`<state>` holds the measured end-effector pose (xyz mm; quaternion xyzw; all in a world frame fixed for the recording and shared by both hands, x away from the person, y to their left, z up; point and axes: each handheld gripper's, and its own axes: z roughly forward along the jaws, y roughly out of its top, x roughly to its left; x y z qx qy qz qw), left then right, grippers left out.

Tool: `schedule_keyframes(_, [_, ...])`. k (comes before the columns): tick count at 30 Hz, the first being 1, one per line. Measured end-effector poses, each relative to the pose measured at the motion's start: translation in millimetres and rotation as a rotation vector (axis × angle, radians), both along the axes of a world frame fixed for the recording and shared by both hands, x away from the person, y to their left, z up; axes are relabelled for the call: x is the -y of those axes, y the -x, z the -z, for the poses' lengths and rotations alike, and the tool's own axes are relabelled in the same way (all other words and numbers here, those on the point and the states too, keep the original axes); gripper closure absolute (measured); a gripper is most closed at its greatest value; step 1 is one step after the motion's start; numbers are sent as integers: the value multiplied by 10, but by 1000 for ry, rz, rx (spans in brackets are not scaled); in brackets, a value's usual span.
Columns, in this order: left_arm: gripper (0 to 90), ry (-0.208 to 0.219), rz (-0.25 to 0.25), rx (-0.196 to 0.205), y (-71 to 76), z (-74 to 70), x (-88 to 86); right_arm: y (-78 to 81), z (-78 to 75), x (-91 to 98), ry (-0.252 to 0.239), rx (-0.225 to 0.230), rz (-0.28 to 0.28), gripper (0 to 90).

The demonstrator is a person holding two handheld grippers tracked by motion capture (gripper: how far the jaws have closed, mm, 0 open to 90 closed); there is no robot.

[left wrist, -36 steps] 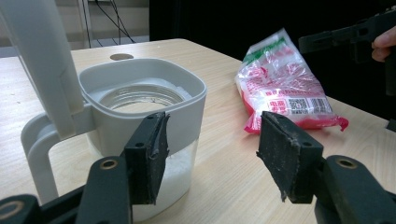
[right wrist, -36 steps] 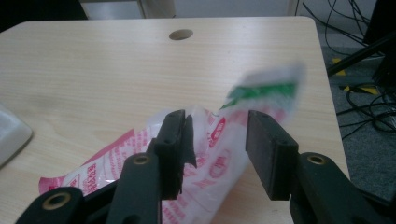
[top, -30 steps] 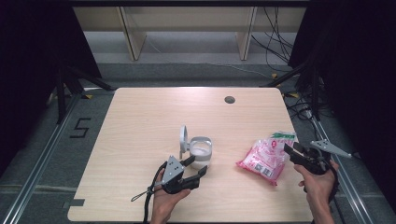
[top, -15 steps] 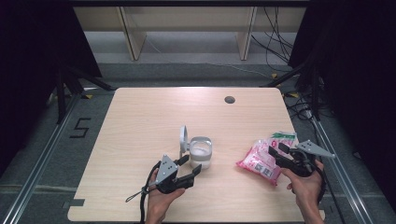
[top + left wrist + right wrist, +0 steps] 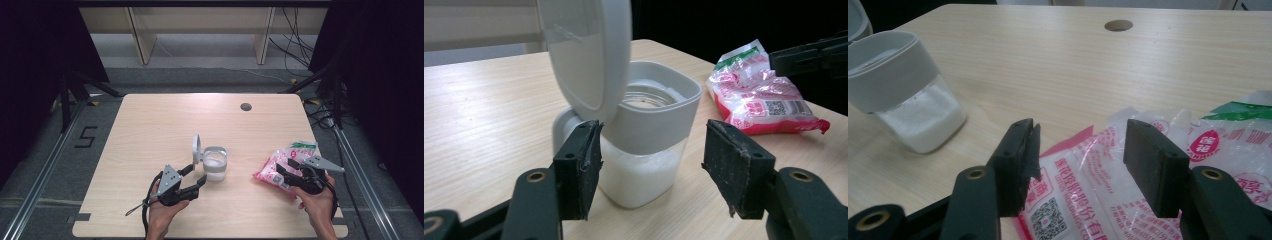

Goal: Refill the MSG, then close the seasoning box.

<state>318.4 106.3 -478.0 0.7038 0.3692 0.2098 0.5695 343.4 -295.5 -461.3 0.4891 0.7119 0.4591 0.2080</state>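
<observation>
Right gripper (image 5: 289, 169) has slid in from the table's right edge since a second ago and is now over the near end of the pink bag (image 5: 280, 167) — its jaws have just been opening, the bag's plastic below and between them, pads not pressing it. Left gripper (image 5: 196, 174) has eased back slightly — jaws wide, empty, just short of the jar (image 5: 215, 164). The jar stands mid-table on the table (image 5: 165, 125), lid (image 5: 197, 149) flipped up, white grains inside; the bag lies to its right.
</observation>
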Motion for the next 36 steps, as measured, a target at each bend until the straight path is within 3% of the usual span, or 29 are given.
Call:
schedule_keyframes(2, [395, 2, -6, -3, -8, -8, -34, 16, 14, -22, -8, 25, -9, 467])
schedule_keyframes(3, [393, 11, -11, -4, -13, -12, -43, 46, 9, -41, 3, 2, 2, 465])
schedule_keyframes(4, [392, 8, -20, -4, -16, -19, -58, 34, 15, -20, 34, 18, -14, 464])
schedule_keyframes(7, [389, 8, -23, -6, -39, -28, -79, 54, 40, -40, 29, 30, -42, 456])
schedule_keyframes(8, [389, 9, -30, -10, -45, -29, -81, 88, 33, -64, 4, -3, -38, 456])
schedule_keyframes(11, [389, 7, -35, -8, -59, -34, -99, 109, 49, -86, -21, 2, -36, 451])
schedule_keyframes(12, [391, 7, -39, -7, -65, -36, -105, 100, 52, -70, 6, 16, -51, 450])
schedule_keyframes(14, [393, 17, -40, -9, -78, -41, -116, 124, 64, -103, -20, 0, -41, 450])
schedule_keyframes(15, [395, 11, -53, -15, -78, -53, -122, 143, 48, -104, -10, -20, -45, 450])
schedule_keyframes(16, [401, 12, -53, -14, -84, -56, -121, 118, 64, -94, 9, 16, -65, 449])
schedule_keyframes(17, [412, 4, -56, -12, -89, -62, -122, 121, 62, -103, -4, 13, -75, 449])
schedule_keyframes(18, [419, 0, -61, -8, -92, -68, -123, 126, 55, -100, 15, 5, -78, 448])
schedule_keyframes(20, [472, -12, -58, 4, -97, -82, -133, 131, 62, -111, 28, 19, -72, 445])
schedule_keyframes(21, [501, -15, -55, 9, -106, -85, -138, 171, 47, -145, -17, -30, -54, 445])
schedule_keyframes(22, [537, -22, -61, 14, -113, -87, -149, 138, 73, -131, -7, 11, -81, 445])
schedule_keyframes(24, [636, -36, -81, 43, -129, -87, -176, 149, 67, -126, 5, -1, -84, 446])
schedule_keyframes(28, [790, -63, -126, 61, -172, -101, -242, 138, 80, -129, 13, 12, -91, 446])
schedule_keyframes(29, [809, -83, -124, 65, -188, -108, -251, 175, 64, -160, -21, -33, -64, 446])
schedule_keyframes(31, [834, -70, -119, 72, -212, -115, -247, 142, 81, -162, -7, 8, -95, 446])
schedule_keyframes(32, [839, -94, -116, 72, -214, -128, -247, 154, 79, -184, -12, -8, -84, 446])
schedule_keyframes(34, [853, -94, -115, 66, -237, -126, -227, 134, 81, -189, 3, 8, -108, 446])
schedule_keyframes(35, [863, -102, -111, 64, -251, -123, -216, 153, 78, -216, -17, -17, -100, 446])
schedule_keyframes(36, [867, -109, -111, 60, -257, -124, -209, 129, 85, -205, 9, 14, -123, 445])
